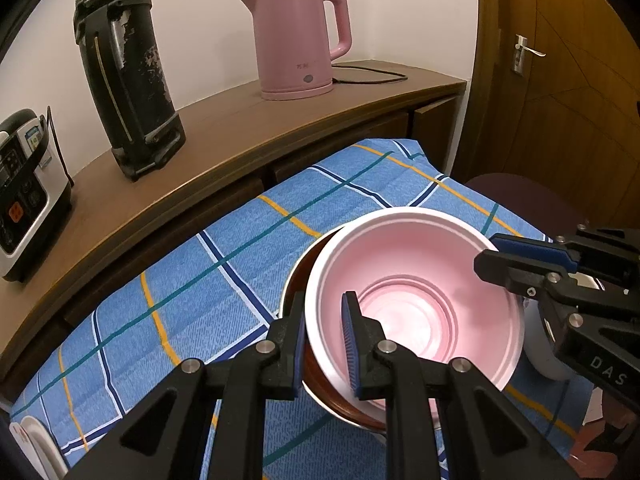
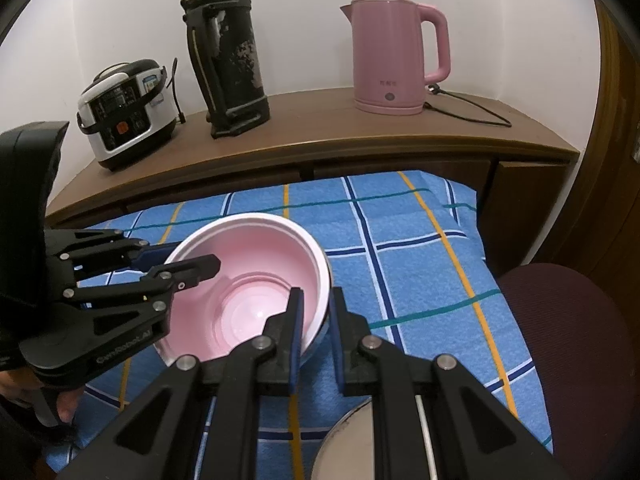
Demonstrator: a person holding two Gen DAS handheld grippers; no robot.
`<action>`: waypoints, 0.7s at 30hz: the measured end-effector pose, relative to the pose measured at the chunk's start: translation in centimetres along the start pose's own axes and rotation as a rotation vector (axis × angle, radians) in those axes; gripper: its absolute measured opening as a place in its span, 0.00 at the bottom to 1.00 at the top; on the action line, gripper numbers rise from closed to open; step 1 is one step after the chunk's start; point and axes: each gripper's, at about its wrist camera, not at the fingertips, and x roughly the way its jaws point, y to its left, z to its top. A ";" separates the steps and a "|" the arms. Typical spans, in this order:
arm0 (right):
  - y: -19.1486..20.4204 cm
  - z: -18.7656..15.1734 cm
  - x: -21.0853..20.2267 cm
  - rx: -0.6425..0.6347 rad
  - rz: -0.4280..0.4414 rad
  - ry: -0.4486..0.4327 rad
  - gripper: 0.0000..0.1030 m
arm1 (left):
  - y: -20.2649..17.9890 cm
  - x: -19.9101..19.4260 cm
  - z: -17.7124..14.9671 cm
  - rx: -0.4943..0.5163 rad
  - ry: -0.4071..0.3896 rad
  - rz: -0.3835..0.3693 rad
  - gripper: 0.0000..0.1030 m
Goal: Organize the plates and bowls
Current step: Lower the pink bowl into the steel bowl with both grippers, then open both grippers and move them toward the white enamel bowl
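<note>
On the wooden sideboard (image 2: 320,140) at the back stand, from left to right, a rice cooker (image 2: 124,114), a scuffed black flask (image 2: 226,56) and a pink kettle (image 2: 394,56) with its cord trailing off to the right. Below it lies a blue checked cloth (image 2: 420,264), and on the cloth sits the pink bowl (image 2: 256,280), nested inside a darker bowl (image 1: 316,392) whose brown inner wall shows at the left rim in the left wrist view. The left gripper (image 1: 324,344) has its jaws drawn narrow and clamped on the pink bowl's left rim, one finger inside and one outside. The right gripper (image 2: 316,332) pinches the opposite rim the same way, its jaws nearly closed on the wall of the bowl. Whether the outer bowl is caught in either grip is hard to tell. A round metal lid or plate (image 2: 348,448) lies at the near edge, and a dark red chair seat (image 2: 568,340) stands to the right of the cloth.
</note>
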 end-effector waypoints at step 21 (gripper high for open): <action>0.3 0.1 -1.0 -0.016 -0.028 -0.042 0.23 | -1.3 -2.0 0.1 0.087 -0.122 0.050 0.85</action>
